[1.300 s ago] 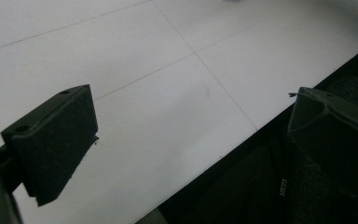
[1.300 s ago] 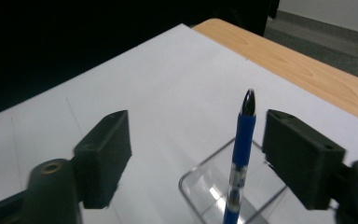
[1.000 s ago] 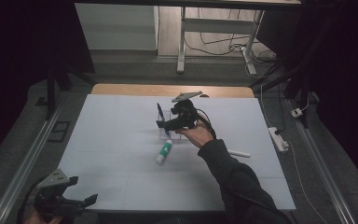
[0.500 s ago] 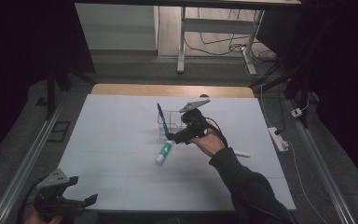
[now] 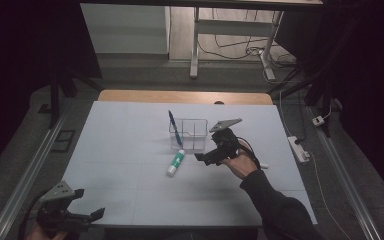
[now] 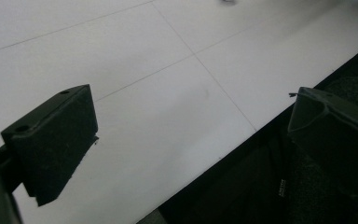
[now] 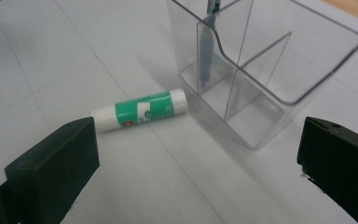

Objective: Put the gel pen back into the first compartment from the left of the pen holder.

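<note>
Glue stick (image 7: pixel 140 110) lies flat on the tabletop (image 5: pixel 130 150) just in front of the clear organizer (image 7: pixel 261 79), and the right claw (image 5: pixel 207 158) hangs beside that organizer, jaws spread wide and empty, apparently lining up to grab it, while the left claw (image 5: pixel 82 205) waits released, well away from the organizer.

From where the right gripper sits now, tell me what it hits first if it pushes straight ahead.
Probably the white table just short of the glue stick, between the open right gripper jaws; the clear organizer stands right of centre. Depth is uncertain.
</note>
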{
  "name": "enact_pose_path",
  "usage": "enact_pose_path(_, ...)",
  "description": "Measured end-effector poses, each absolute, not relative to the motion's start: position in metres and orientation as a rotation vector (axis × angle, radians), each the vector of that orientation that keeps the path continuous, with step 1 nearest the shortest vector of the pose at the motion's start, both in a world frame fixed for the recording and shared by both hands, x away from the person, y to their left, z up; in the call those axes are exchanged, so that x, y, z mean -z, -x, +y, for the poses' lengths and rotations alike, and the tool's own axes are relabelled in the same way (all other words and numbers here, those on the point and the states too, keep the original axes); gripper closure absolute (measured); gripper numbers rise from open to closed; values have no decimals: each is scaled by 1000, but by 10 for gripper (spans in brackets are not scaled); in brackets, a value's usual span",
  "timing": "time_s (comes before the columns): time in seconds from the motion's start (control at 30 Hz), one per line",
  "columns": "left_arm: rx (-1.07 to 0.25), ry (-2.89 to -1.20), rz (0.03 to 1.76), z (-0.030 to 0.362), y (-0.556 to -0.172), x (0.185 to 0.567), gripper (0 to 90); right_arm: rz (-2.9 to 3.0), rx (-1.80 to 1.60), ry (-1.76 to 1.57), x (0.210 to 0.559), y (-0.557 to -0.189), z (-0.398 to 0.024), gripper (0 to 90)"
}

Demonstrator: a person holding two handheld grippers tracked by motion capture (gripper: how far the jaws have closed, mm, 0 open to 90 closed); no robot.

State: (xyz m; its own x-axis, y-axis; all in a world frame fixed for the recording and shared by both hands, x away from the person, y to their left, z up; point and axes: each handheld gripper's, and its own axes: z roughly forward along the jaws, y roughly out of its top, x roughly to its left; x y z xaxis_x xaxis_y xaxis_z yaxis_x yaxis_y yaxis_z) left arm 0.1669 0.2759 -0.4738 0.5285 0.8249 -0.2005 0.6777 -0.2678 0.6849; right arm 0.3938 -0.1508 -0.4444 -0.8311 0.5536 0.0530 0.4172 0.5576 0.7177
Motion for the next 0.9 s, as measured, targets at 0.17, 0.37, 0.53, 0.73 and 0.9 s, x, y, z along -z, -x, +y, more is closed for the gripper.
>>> enact_pose_path(0.17, -252, -2024, 1217, 276, -167, 474, 19, 2612, -1097, -830, 446, -385, -162, 0)
enact_pose_path(0.37, -253, -2027, 1218, 276, -167, 474, 19, 2607, -1071, -866, 451, -375, -176, 0)
enact_pose_path(0.53, -253, -2027, 1219, 275, -167, 474, 19, 2590, -1073, -906, 454, -364, -188, 0)
enact_pose_path(0.73, -253, -2030, 1219, 275, -167, 474, 19, 2569, -1051, -919, 458, -353, -201, 0)
enact_pose_path(0.9, -253, -2028, 1219, 275, -167, 474, 19, 2554, -1034, -928, 458, -347, -211, 0)
